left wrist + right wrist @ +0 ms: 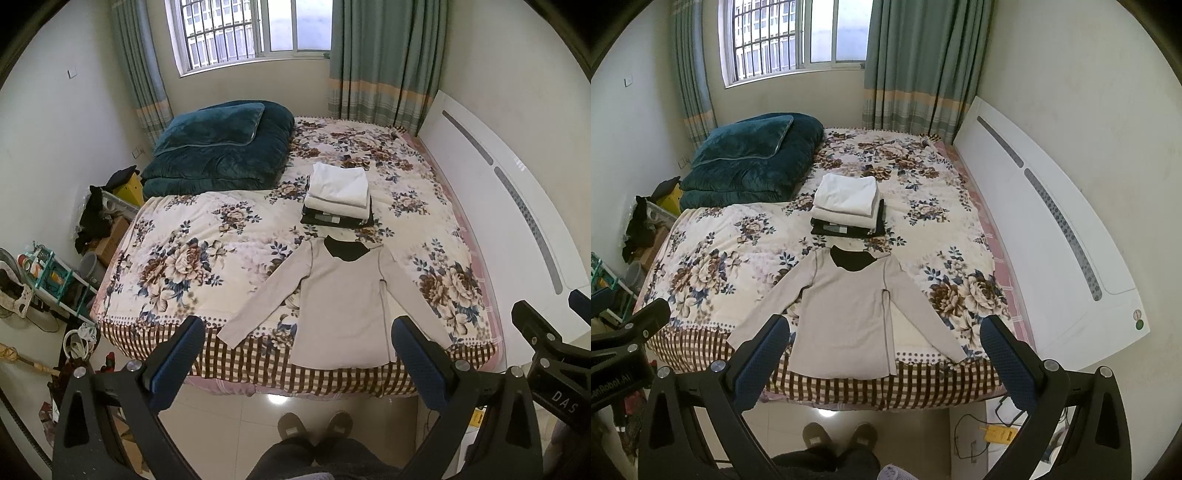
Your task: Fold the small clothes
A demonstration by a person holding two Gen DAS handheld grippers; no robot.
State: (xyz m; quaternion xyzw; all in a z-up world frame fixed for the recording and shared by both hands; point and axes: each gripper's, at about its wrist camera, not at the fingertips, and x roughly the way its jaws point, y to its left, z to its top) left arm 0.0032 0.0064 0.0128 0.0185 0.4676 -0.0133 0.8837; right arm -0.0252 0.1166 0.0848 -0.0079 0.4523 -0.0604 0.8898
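Shirt [341, 299], pale grey with dark collar, lies flat, sleeves spread toward 4 and 8 o'clock; your left tool [297, 363] and right tool [884, 360] gape, empty.

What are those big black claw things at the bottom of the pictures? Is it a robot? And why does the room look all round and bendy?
It is not a robot. A person stands at the foot of the bed and holds a pinching tool in each hand. Each tool carries a wide-eyed camera, which bends the room round. One picture looks along the left gripper, the other along the right gripper. Both are open and hold nothing. Those are the person's slippers on the floor. On the flowery bedspread a beige long-sleeved shirt lies flat with its sleeves spread, waiting to be folded. Behind it sits a stack of folded clothes, white on top, dark below. A folded dark green quilt lies in the far corner.
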